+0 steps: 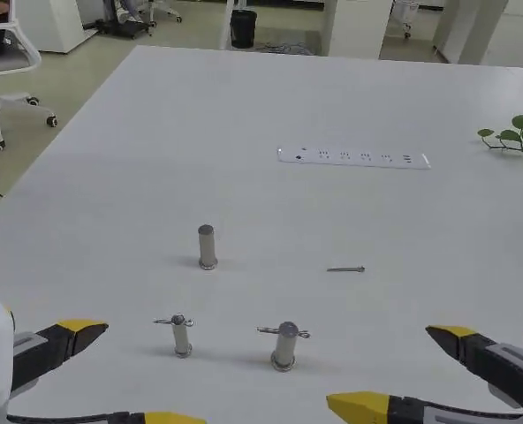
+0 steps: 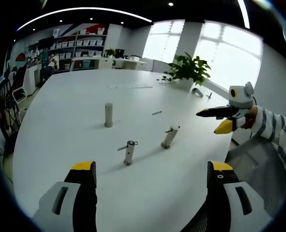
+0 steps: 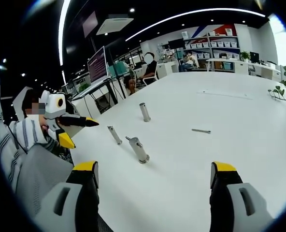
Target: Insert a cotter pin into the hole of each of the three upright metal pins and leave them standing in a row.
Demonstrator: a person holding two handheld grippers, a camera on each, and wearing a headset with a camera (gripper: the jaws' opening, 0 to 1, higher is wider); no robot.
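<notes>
So your left tool sits at the bottom left of the head view and your right tool at the bottom right. Both have their jaws spread wide with nothing between them, and both hover at the near edge of the white table, clear of all the parts.

Three metal pins stand upright on the table. The front left pin has a cotter pin through the hole near its top, sticking out on both sides. Same for the front right pin, which stands beside it with a gap between them. The back pin stands further from you, a bit left of centre, and its top is bare. The loose cotter pin lies flat on the table, off to the right of the back pin and well apart from all three.

From the left gripper view you see the three pins ahead between your jaws, with the right tool coming in from the right.

Further back there's a white power strip lying flat, and a leafy plant at the right edge.
</notes>
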